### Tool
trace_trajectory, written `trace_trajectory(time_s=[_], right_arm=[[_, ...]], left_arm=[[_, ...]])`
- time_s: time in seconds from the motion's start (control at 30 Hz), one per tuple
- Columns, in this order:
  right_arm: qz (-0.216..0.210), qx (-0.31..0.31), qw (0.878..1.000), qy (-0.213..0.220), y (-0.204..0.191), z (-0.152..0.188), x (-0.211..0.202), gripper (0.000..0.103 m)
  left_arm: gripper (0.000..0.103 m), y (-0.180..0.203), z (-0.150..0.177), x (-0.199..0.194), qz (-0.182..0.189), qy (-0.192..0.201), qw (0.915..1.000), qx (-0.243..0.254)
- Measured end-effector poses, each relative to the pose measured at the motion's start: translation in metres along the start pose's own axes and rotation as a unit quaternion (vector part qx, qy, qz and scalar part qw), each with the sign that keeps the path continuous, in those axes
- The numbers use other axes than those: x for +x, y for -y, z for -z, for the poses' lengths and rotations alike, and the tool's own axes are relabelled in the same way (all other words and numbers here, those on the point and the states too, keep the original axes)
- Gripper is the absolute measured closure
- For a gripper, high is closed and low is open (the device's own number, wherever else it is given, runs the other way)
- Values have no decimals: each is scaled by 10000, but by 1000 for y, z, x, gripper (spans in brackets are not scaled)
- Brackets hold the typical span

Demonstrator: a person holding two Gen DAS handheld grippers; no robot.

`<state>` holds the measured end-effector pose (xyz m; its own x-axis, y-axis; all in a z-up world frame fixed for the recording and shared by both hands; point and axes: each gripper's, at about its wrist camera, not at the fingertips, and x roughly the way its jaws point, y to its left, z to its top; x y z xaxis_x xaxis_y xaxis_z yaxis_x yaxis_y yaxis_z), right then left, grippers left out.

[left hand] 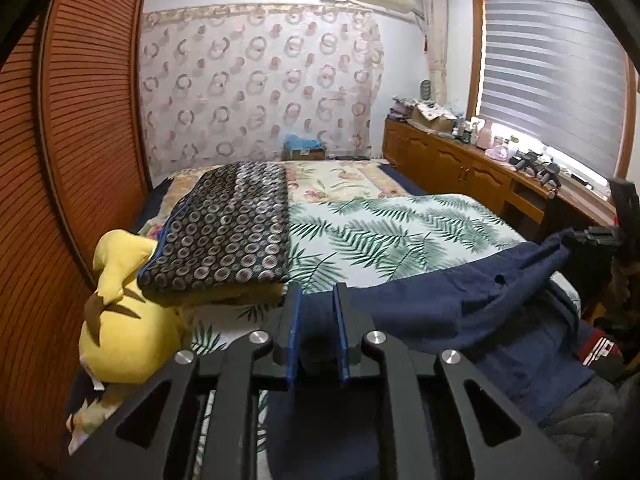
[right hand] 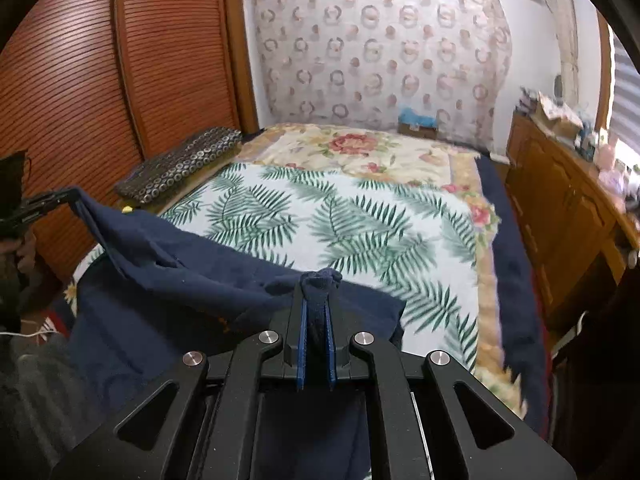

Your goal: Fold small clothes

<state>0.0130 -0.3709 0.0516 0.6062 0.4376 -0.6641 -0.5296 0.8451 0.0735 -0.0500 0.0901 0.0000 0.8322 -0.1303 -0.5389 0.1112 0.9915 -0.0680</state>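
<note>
A navy blue garment (left hand: 460, 312) lies loosely spread over the near end of the bed, one edge lifted at each side. In the right wrist view my right gripper (right hand: 318, 280) is shut on a bunched fold of that garment (right hand: 200, 280), which pokes out above the pads. My left gripper (left hand: 318, 292) shows its blue pads standing apart, with no cloth pinched between them. From the right wrist view a corner of the garment still rises to the left gripper (right hand: 60, 198) at the far left. The right gripper (left hand: 588, 236) appears at the far right of the left wrist view, cloth hanging from it.
The bed carries a leaf-print blanket (left hand: 400, 232) over a floral one. A folded dark circle-patterned cloth (left hand: 232, 228) and a yellow plush toy (left hand: 124, 320) sit on its left side. Louvred wooden doors (left hand: 80, 120) stand to the left, a cluttered wooden cabinet (left hand: 460, 160) to the right.
</note>
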Motion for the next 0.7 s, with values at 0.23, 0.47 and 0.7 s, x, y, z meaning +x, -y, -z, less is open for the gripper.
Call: trace_trajectory(time_s=[0.23,0.47,0.7], right_arm=[[147,41,9991,-388,4,19,24,83],[564,-3,9982,-210,18,4,35,47],[683,30,9970,-374,34,-1,77,37]], left_arm=[[78,-12,1,22,-39,-207,9997,-131],[77,-17,6,80,-27,-711,9972,-230],[77,-25,13,133,-63,-1214,9923,-241]])
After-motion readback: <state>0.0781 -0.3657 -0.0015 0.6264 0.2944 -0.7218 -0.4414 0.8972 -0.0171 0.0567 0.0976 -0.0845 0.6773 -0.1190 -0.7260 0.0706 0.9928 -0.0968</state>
